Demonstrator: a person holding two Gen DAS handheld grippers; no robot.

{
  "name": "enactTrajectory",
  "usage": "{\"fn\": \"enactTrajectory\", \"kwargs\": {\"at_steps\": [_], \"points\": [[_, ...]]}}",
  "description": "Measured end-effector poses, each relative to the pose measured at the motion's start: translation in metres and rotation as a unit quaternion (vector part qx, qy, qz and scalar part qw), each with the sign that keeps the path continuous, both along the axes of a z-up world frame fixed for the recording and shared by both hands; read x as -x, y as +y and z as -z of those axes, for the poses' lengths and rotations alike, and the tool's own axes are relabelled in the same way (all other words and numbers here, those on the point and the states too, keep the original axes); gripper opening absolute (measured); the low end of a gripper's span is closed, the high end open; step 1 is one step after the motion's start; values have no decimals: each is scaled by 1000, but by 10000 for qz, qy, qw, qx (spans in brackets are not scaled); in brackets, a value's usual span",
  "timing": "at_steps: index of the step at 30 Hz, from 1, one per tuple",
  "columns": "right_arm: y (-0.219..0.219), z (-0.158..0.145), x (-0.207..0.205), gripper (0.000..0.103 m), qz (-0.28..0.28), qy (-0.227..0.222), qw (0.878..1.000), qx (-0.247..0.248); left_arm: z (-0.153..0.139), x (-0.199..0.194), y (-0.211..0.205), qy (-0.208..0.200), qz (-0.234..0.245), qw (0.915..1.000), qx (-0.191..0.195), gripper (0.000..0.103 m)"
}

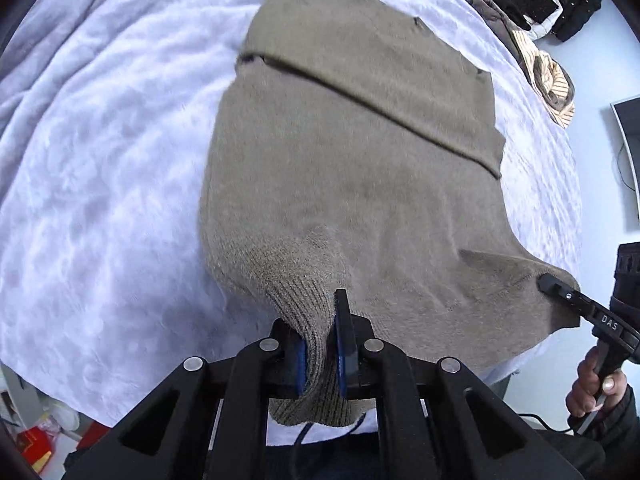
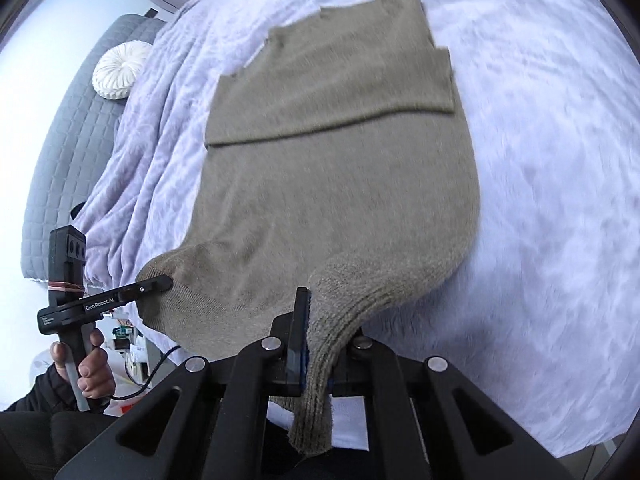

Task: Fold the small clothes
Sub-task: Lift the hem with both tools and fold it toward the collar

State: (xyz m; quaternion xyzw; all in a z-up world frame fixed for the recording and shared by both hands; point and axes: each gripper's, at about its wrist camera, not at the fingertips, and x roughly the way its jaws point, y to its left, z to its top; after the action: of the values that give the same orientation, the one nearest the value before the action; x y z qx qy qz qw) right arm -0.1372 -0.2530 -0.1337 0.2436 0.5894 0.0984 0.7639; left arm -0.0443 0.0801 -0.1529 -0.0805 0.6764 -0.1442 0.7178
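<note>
Both tools were clamped on the ribbed hem of the sweater [image 1: 344,160]: my left tool [image 1: 320,344] had its blue pads pinched tight on one hem corner, knit bunched between them and hanging out below. My right tool [image 2: 316,344] gripped the other hem corner the same way, fingers closed down to the fabric thickness. Each tool also showed in the other's camera, biting the far corner of the hem.

Sweater lay mostly flat on the bed [image 1: 100,140], neck end away from me, hem end lifted slightly off the cover by the two grips. One crease line ran straight across the upper body, and the outline looked narrow with no sleeves sticking out, so I judged the sleeves were already tucked in and one fold near the shoulders was done. Could not tell what sat under that fold.

Judgement on progress: roughly midway. Left to do, as I read it: carry the hem up over toward the neck to halve the body, let go, flatten. Fabric was soft fuzzy knit, likely to sag between the two grips, so corners needed to travel level.

Further out: a pile of other clothes [image 1: 536,52], striped and black, sat at the far edge of the bed, not folded as far as I could see. A round white cushion [image 2: 120,68] sat by the grey quilted headboard [image 2: 60,160].
</note>
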Motion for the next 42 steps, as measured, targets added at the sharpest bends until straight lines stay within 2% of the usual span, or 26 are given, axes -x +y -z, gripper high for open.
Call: {"fn": "enactTrajectory", "kwargs": {"at_steps": [8, 12, 15, 30, 35, 42], "points": [[1, -33, -15, 6, 5, -298, 9993, 205, -34, -20, -7, -456, -149, 9988, -87, 12], [-3, -47, -22, 6, 96, -448, 9986, 270, -55, -28, -11, -736, -176, 9971, 45, 12], [-4, -54, -29, 6, 150, -490, 9980, 372, -61, -35, -15, -859, -145, 9962, -33, 12], [-5, -72, -42, 6, 724, -465, 9923, 893, -76, -57, -4, -1024, -458, 9937, -1, 12], [-1, -75, -54, 6, 757, -371, 9902, 1112, -78, -66, -12, -1101, -335, 9933, -146, 12], [3, -89, -74, 6, 854, -363, 9869, 1323, -80, -87, -7, -1119, -306, 9932, -18, 12]]}}
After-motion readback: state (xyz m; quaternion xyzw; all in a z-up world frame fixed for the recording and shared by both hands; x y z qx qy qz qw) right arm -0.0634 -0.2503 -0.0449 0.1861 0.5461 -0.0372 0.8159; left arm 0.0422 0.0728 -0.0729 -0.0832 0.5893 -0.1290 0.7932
